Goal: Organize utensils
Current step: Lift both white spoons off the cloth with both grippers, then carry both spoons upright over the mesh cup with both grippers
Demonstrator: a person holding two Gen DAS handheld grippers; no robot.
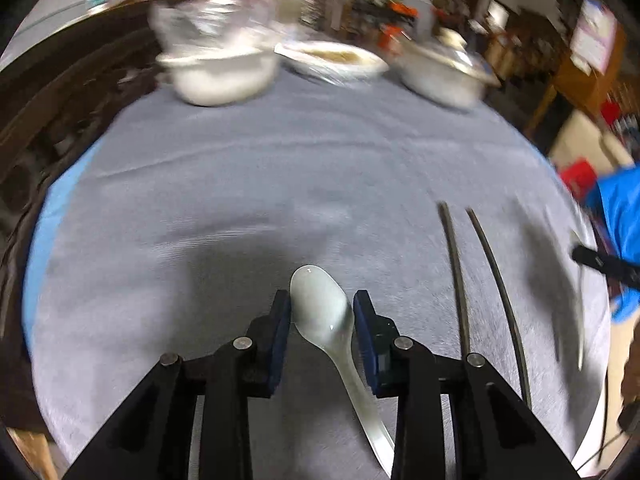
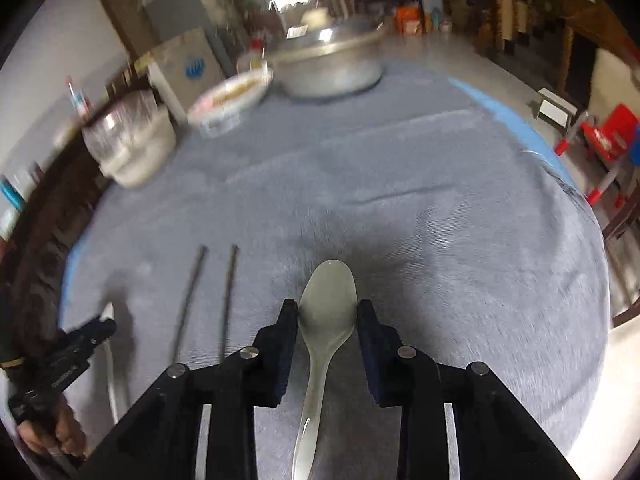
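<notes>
A white ceramic spoon [image 1: 328, 312] lies between the fingers of my left gripper [image 1: 322, 304], bowl pointing away; the pads press on the bowl's two sides. A second white spoon [image 2: 328, 304] sits the same way between the pads of my right gripper [image 2: 328, 312], handle running back under the camera. Two dark chopsticks [image 1: 460, 280] lie side by side on the grey tablecloth [image 1: 280, 168], right of the left gripper and left of the right one [image 2: 208, 296]. The left gripper [image 2: 96, 328] shows at the right wrist view's left edge; the right gripper's tip [image 1: 600, 260] shows at the left wrist view's right edge.
At the far edge stand a white pot with a glass lid [image 1: 216, 68], a shallow bowl with food [image 1: 332, 58] and a lidded white dish [image 1: 448, 72]. The right wrist view shows a large metal pot [image 2: 328, 60]. A dark wooden chair back [image 1: 60, 112] borders the left.
</notes>
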